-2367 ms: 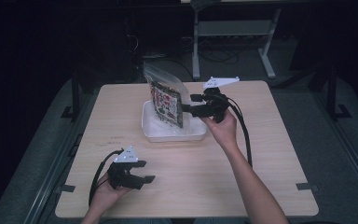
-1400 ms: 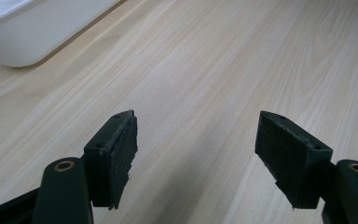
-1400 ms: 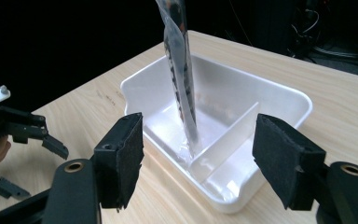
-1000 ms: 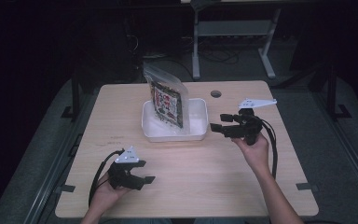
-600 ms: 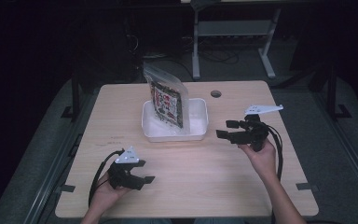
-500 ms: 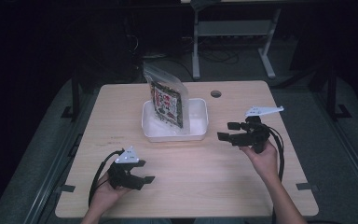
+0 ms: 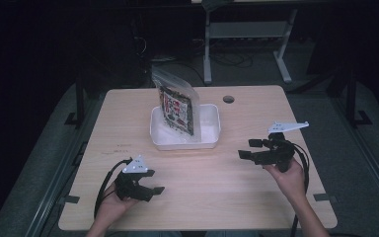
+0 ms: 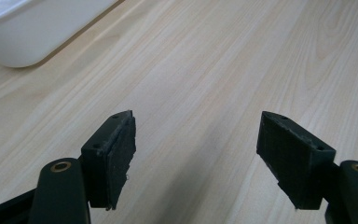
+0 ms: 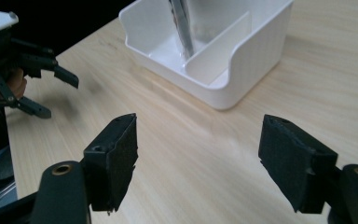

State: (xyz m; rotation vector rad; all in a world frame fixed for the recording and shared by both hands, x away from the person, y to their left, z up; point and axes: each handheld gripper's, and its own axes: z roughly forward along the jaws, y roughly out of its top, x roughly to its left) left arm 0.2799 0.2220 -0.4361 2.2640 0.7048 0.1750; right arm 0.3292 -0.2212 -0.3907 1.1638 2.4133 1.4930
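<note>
A clear bag (image 7: 176,104) with a printed card inside stands upright in the left part of a white divided tray (image 7: 212,136) at the table's middle back; the right gripper view shows the tray (image 9: 256,51) and the bag's edge (image 9: 182,28). My right gripper (image 7: 249,149) is open with nothing in it and hovers over the wood to the right of the tray. Near the front left edge my left gripper (image 7: 154,181) rests open, its jaws (image 8: 198,163) wide over bare wood, a tray corner (image 8: 28,32) ahead.
The wooden table (image 7: 128,113) has a round cable hole (image 7: 228,99) at the back right. Beyond it stand a desk frame (image 7: 246,34) and cables on a dark floor. The left gripper (image 9: 18,70) shows far off in the right gripper view.
My right gripper has left the bag standing in the tray and drawn back to the right and toward the person. The left gripper has stayed put.
</note>
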